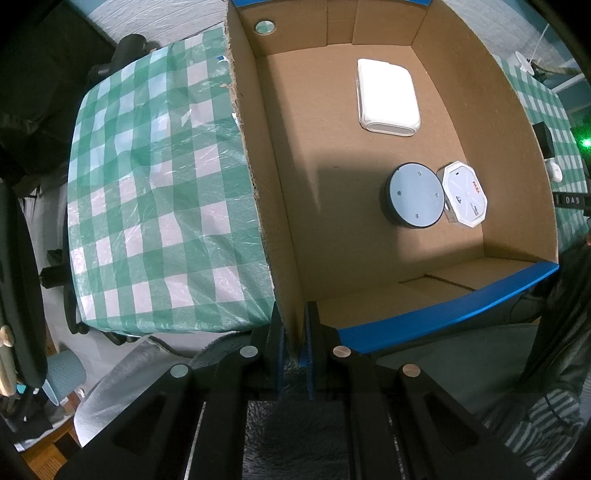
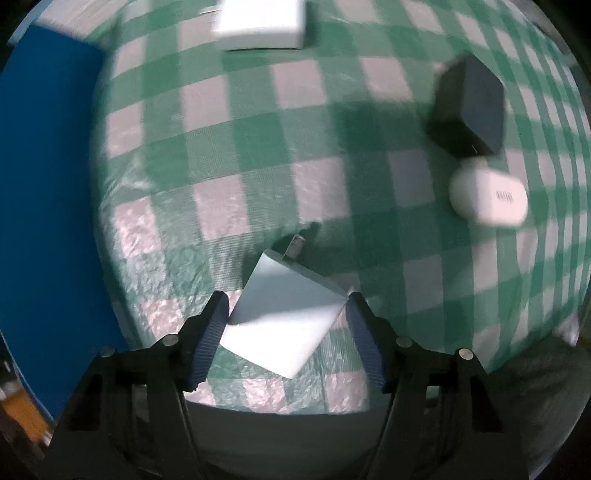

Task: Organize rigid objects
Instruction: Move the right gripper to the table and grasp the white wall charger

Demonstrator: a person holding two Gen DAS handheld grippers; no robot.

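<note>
In the left wrist view a cardboard box [image 1: 258, 147] with blue edges stands on the checked tablecloth. My left gripper [image 1: 293, 332] is shut on its near wall at the corner. Inside lie a white flat device [image 1: 388, 96], a round grey disc [image 1: 415, 194] and a white octagonal case [image 1: 465, 194]. In the right wrist view a white charger [image 2: 284, 317] with plug prongs lies on the cloth. My right gripper [image 2: 286, 306] points down over it, and both blue pads touch its opposite corners.
A black cube [image 2: 469, 107] and a white oval case [image 2: 487, 199] lie to the right of the charger, and a white box [image 2: 258, 26] lies farther back. The box's blue side [image 2: 44, 184] rises at the left. The table edge runs just below the right gripper.
</note>
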